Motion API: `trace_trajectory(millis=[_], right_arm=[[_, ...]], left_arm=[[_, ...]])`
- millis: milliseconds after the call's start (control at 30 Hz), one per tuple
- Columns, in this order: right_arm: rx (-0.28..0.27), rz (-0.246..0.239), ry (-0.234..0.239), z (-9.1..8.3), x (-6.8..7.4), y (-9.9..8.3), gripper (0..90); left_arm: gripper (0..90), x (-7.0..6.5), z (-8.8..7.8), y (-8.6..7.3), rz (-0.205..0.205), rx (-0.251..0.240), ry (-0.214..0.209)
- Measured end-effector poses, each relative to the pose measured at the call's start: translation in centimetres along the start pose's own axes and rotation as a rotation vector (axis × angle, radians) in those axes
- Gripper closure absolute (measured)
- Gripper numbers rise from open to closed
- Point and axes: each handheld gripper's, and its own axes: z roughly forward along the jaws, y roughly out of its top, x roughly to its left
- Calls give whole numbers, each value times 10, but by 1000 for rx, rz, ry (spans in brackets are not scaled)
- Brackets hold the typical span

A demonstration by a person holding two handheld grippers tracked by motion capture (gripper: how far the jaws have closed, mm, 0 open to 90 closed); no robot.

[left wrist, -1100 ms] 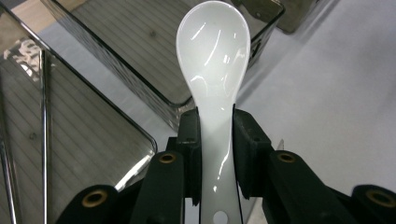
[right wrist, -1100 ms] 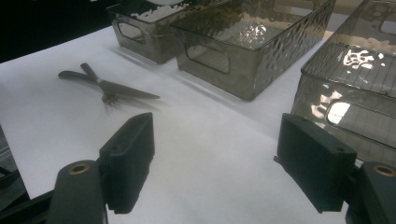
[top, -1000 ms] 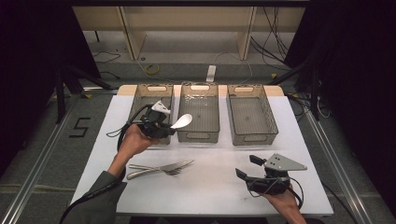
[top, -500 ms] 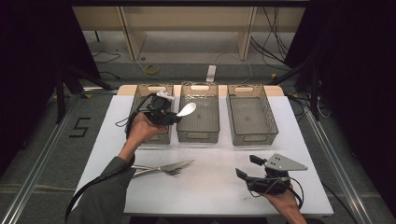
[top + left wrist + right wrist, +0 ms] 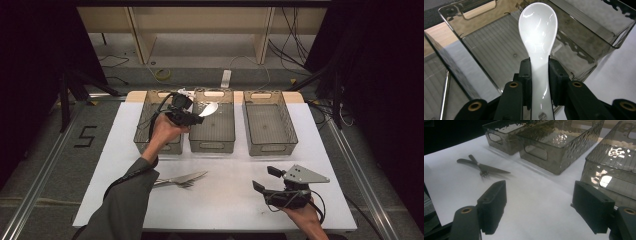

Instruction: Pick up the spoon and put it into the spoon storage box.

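My left gripper (image 5: 194,116) is shut on the handle of a white ceramic spoon (image 5: 208,109). It holds the spoon in the air with the bowl over the far part of the middle bin (image 5: 212,145). In the left gripper view the spoon (image 5: 537,30) runs straight out between the two pads of the left gripper (image 5: 538,67), above the ribbed floor of the middle bin (image 5: 499,50). My right gripper (image 5: 264,178) rests near the table's front right, open, nothing between its jaws. The right gripper (image 5: 540,192) points across bare white table toward the bins.
Three smoky clear bins stand in a row at the back: left bin (image 5: 145,142), middle, right bin (image 5: 270,142). A thin metal utensil (image 5: 445,92) lies in the left bin. A fork and a knife (image 5: 181,179) lie crossed on the white table (image 5: 225,205) at front left, also seen as fork and knife (image 5: 482,167).
My left gripper has carried the spoon away from the person and slightly right, from the near end of the bins to over the far part of the middle bin. The right gripper stayed still.
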Motion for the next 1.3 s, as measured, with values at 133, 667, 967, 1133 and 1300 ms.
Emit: trace_trajectory(millis=[133,667,967,1133,1300], right_arm=[[-1,4,1,-1,0,0,284],[-2,7,2,-1,0,0,284],[-2,4,5,-1,0,0,284],[-2,3,5,-1,0,0,284],[-2,2,5,-1,0,0,284]], left_arm=[[740,-2,7,6,-2,2,4],[739,-2,33,6,-34,44,27],[739,-2,44,3,-41,66,43],[737,-1,50,3,-59,66,48],[709,-3,54,5,-78,60,81]])
